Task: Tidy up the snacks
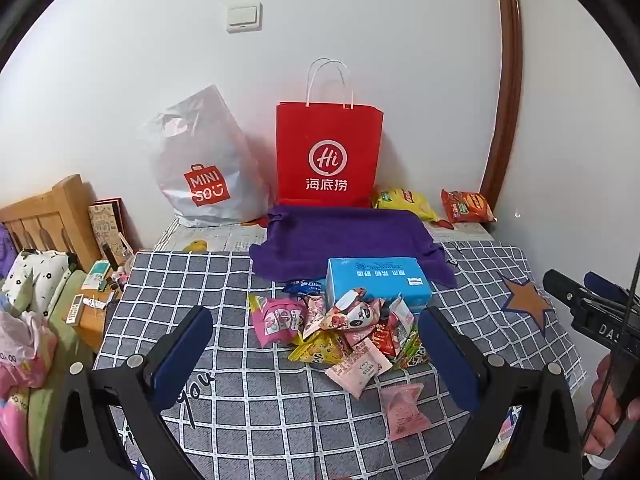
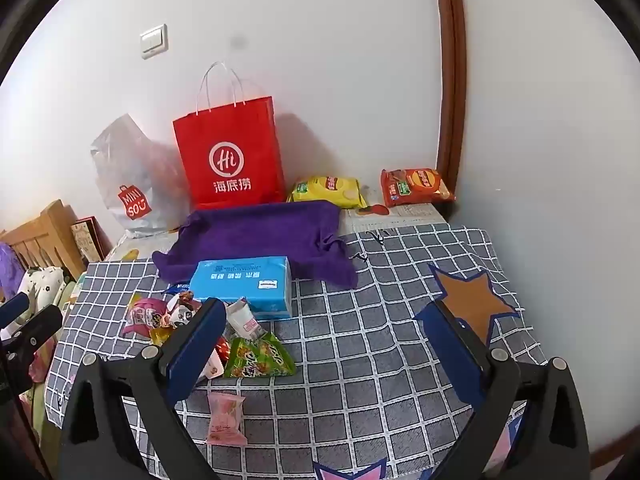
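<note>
A pile of small snack packets point(image 1: 344, 328) lies on the grey checked cloth point(image 1: 256, 404), in front of a blue tissue pack point(image 1: 378, 286). One pink packet point(image 1: 405, 410) lies apart, nearer me. My left gripper point(image 1: 316, 350) is open and empty, its jaws wide either side of the pile, above it. My right gripper point(image 2: 324, 344) is open and empty to the right of the pile point(image 2: 240, 344); its left finger hides part of it. The pink packet point(image 2: 225, 418) lies low between the right gripper's jaws. A red paper bag point(image 1: 329, 156) stands upright at the wall.
A purple towel point(image 1: 344, 240) lies behind the tissue pack. A grey Miniso plastic bag point(image 1: 204, 164) stands left of the red bag. A yellow chip bag point(image 1: 406, 202) and an orange one point(image 1: 468, 206) lie at the back right. A bed and cluttered bedside shelf point(image 1: 92, 304) are at left.
</note>
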Motion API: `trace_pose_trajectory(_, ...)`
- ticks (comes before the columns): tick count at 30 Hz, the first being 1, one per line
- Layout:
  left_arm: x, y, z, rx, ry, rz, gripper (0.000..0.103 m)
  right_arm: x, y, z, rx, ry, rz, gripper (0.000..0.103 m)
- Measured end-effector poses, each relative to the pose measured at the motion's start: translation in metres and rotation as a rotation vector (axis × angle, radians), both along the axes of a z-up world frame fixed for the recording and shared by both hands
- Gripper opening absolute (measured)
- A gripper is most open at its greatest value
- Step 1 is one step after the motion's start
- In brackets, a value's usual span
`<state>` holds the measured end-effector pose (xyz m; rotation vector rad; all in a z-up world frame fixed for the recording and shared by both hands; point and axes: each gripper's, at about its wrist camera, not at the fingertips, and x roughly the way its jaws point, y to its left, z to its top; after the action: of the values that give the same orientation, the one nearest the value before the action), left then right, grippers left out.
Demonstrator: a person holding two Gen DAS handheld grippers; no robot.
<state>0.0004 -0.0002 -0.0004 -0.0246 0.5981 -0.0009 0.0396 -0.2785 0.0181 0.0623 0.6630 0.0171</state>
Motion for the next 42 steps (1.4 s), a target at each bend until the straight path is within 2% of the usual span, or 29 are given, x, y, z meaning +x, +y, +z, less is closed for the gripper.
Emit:
trace_pose_trajectory(1,0.0,-0.001,0.0,0.002,0.003,-0.002,0.103,-0.002,-0.001,-0.001,0.015,-0.028,-0.001,0.098)
trace_pose_trajectory(3,0.001,-0.003,0.0,0.005,0.006,-0.012,0.103,-0.003,-0.002,-0.004,0.008,-0.026,0.001,0.098)
trace_pose_trajectory(5,0.003,0.004,-0.002,-0.028,0.003,0.003,0.103,-0.004,-0.004,-0.006,0.003,-0.021,-0.001,0.098)
trace_pose_trajectory(7,0.002,0.005,0.001,-0.029,-0.002,0.004,0.103,-0.003,-0.003,0.005,0.007,-0.019,-0.001,0.098)
trace_pose_trajectory(11,-0.001,0.005,0.004,-0.017,-0.013,0.007,0.103,0.001,-0.003,0.013,0.007,-0.014,0.004,0.098)
trace_pose_trajectory(42,-0.005,-0.004,0.006,-0.008,-0.016,0.008,0.103,-0.013,0.0,0.012,0.001,-0.047,0.021,0.098)
